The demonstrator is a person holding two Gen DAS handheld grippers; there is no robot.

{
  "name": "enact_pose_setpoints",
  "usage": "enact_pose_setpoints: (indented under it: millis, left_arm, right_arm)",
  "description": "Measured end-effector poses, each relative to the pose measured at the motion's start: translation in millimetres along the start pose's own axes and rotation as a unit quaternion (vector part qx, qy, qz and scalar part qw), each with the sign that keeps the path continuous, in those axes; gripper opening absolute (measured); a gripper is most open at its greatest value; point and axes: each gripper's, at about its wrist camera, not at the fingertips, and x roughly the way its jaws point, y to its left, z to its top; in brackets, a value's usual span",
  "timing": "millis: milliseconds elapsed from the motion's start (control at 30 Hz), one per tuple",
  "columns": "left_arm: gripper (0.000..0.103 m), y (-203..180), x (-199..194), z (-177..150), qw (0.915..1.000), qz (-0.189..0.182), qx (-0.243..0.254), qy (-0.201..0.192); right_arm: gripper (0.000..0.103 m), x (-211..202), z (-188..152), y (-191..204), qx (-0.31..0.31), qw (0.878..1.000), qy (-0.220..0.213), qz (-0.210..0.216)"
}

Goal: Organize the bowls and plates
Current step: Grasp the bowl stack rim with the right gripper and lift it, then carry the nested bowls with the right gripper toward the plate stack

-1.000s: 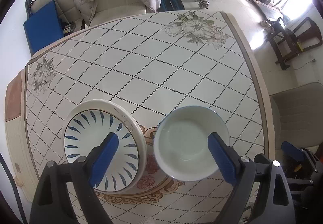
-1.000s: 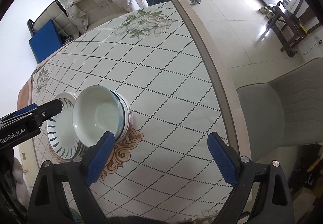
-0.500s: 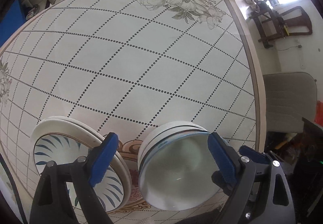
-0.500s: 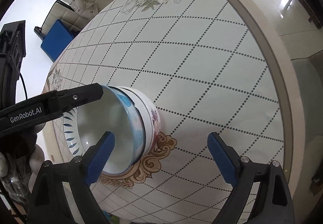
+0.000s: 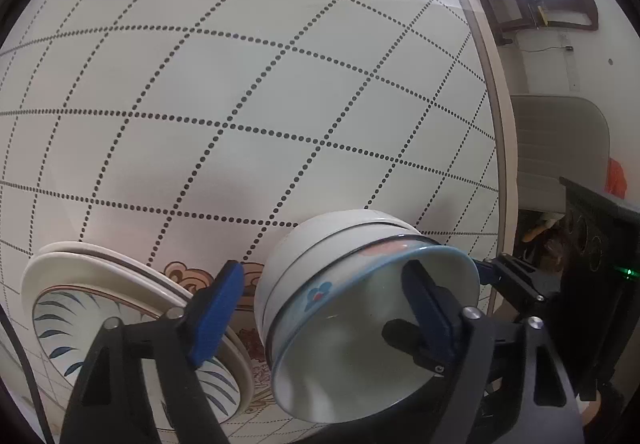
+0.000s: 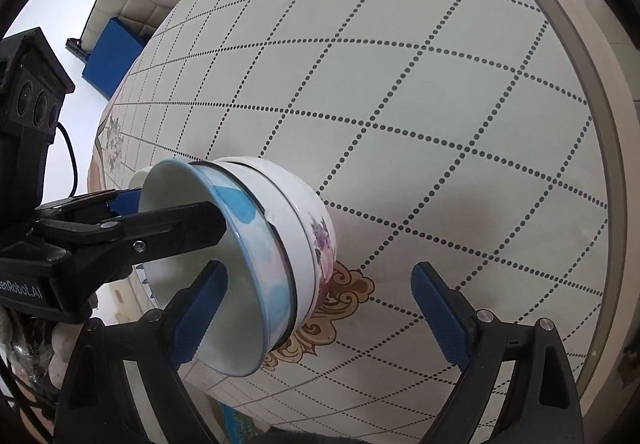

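So the left gripper (image 5: 320,308) is down at the stack of bowls (image 5: 332,272) on the table (image 5: 248,92), jaws apart: one blue finger sits inside the top bowl (image 5: 352,356) and the other outside, between the bowls and the plates (image 5: 100,280). Can't really tell if the inner pad actually touches the wall. The top bowl has a pale blue rim and a little blue and red flower on its side. There are three bowls nested together, and the bottom one (image 6: 320,236) has purple flowers. The plates are stacked just left of the bowls, top one with blue leaf strokes.

The right gripper (image 6: 316,308) hangs wide open, its left finger in front of the top bowl's rim and the other over bare tablecloth. A grey chair (image 5: 560,140) stands past the table edge.
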Motion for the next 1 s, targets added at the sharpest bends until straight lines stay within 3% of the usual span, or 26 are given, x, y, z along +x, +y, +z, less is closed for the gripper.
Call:
enact_pose_setpoints:
  millis: [133, 367, 533, 700, 1000]
  left_arm:
    - [0.064, 2.2, 8.4, 3.9, 0.9999, -0.003, -0.003, 0.009]
    - [0.067, -2.5, 28.8, 7.6, 0.9990, 0.007, 0.021, 0.040]
    - [0.066, 7.9, 28.8, 6.4, 0.9990, -0.019, 0.007, 0.039]
    - [0.066, 13.9, 28.3, 0.3, 0.9989, -0.027, -0.023, 0.031]
    - [0.066, 10.8, 23.4, -7.1, 0.9993, -0.005, -0.034, 0.017]
  right_arm:
    - [0.095, 15.4, 1.1, -1.3, 0.006, 0.999, 0.024, 0.033]
    - [0.092, 42.7, 2.2, -10.3, 0.037, 0.995, 0.052, 0.076]
    - [0.070, 57.9, 4.2, -8.2, 0.049, 0.992, 0.061, 0.100]
    - [0.063, 66.3, 10.5, -11.2, 0.092, 0.986, 0.071, 0.121]
    - [0.057, 72.0, 8.8, -18.9, 0.119, 0.977, 0.084, 0.155]
